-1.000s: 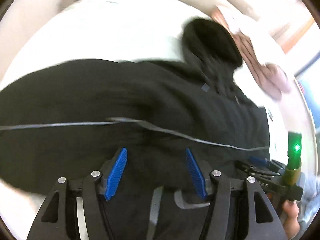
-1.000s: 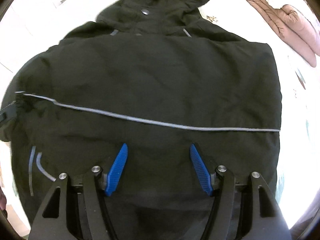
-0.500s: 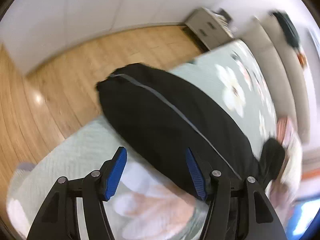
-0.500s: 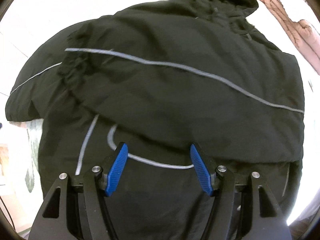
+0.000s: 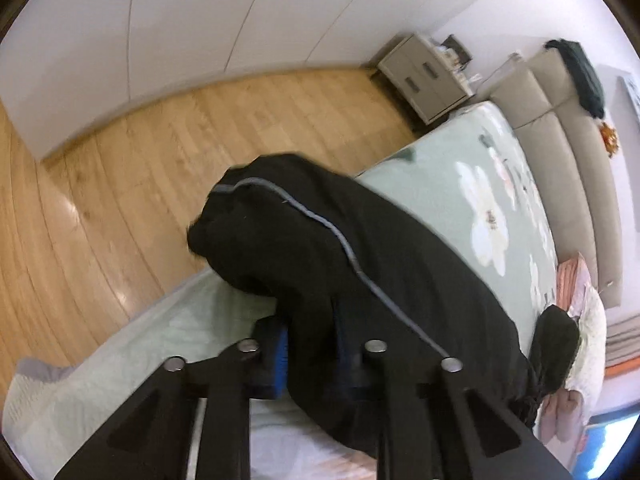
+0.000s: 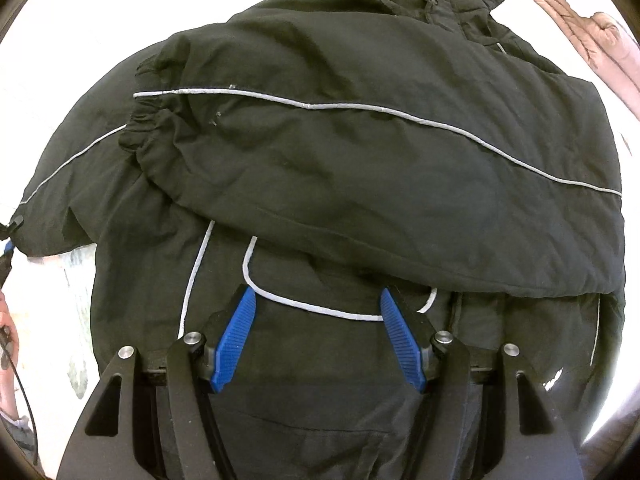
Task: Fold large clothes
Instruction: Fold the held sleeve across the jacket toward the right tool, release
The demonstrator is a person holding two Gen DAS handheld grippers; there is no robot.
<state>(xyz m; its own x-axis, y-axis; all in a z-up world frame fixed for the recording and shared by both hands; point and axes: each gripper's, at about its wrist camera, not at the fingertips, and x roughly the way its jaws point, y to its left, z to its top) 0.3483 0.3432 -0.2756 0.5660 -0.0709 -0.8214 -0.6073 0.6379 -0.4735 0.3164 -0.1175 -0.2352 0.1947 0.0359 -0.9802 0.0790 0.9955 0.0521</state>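
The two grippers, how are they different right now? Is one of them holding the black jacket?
The left gripper is shut on the black jacket, pinching its sleeve near the bed's edge; the right gripper is open and holds nothing. The left gripper's blue pads are mostly hidden in cloth, while the right gripper's blue pads show fully above the jacket. Both have black frames and blue pads.

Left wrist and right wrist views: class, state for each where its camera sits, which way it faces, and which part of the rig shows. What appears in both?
Left wrist: on the left gripper, facing along the bed toward wooden floor; fingers pinch the sleeve.
Right wrist: on the right gripper, facing down at the jacket's body; jaws open.
Shared: the black jacket.
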